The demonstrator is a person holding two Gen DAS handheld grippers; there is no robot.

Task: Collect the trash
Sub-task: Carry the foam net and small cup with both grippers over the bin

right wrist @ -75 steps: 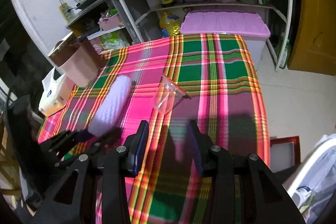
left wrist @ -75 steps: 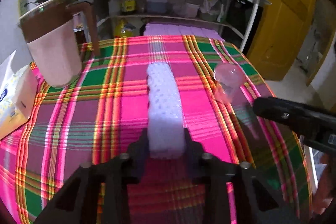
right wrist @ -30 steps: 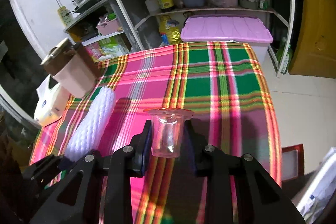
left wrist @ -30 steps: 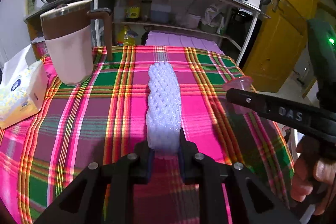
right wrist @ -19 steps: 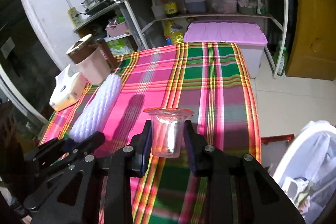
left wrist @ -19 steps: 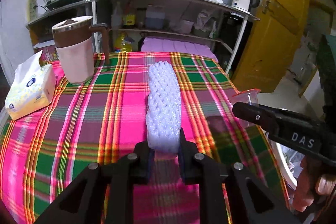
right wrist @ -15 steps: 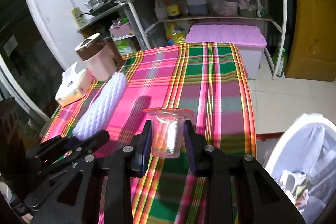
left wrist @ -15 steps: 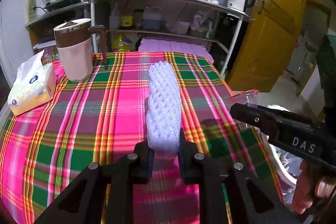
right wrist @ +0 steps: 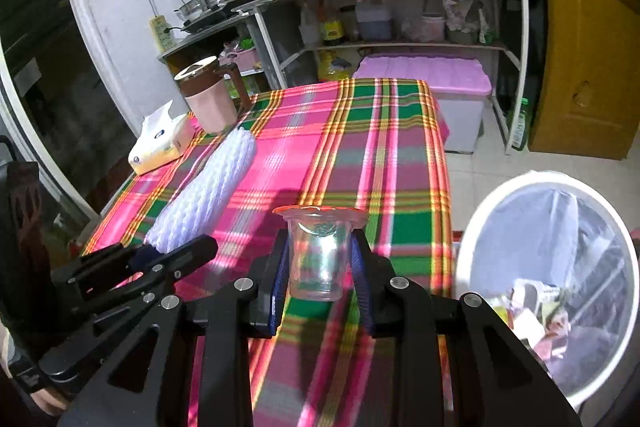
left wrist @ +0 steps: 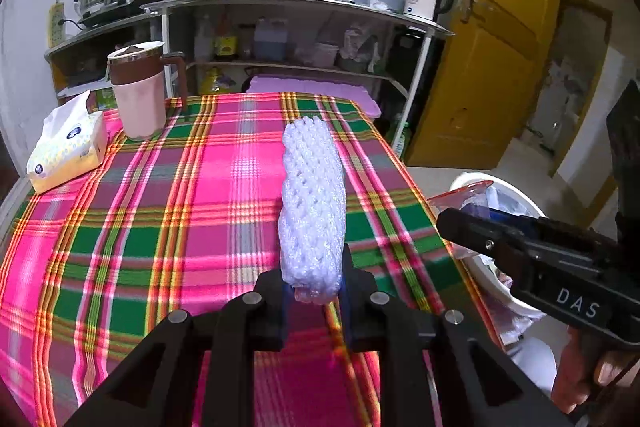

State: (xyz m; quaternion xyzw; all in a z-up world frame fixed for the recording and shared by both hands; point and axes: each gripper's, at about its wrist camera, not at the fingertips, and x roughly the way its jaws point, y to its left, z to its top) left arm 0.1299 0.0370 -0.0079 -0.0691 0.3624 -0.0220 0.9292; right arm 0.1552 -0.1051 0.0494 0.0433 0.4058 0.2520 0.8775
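The bin (right wrist: 480, 211), white-rimmed with a liner, stands on the floor just beside the table (right wrist: 384, 131) edge to the right; it holds mixed wrappers and scraps at the bottom, the items too blurred to name. Risk: a release short of the rim would drop trash onto the floor or cloth. The sleeve (left wrist: 314, 199), a long white foam net, is clamped at its near end by the left gripper (left wrist: 314, 301) and juts forward over the table; being long and soft, it may catch on the rim or flop outside the bin if released from the side. The cup (right wrist: 318, 255), clear plastic and apparently empty, is clamped upright by the right gripper (right wrist: 320, 291) above the table near the bin; excess squeeze may crack it or squirt it out. The jug (left wrist: 138, 95) and tissues (left wrist: 66, 147) sit at the far left, untouched
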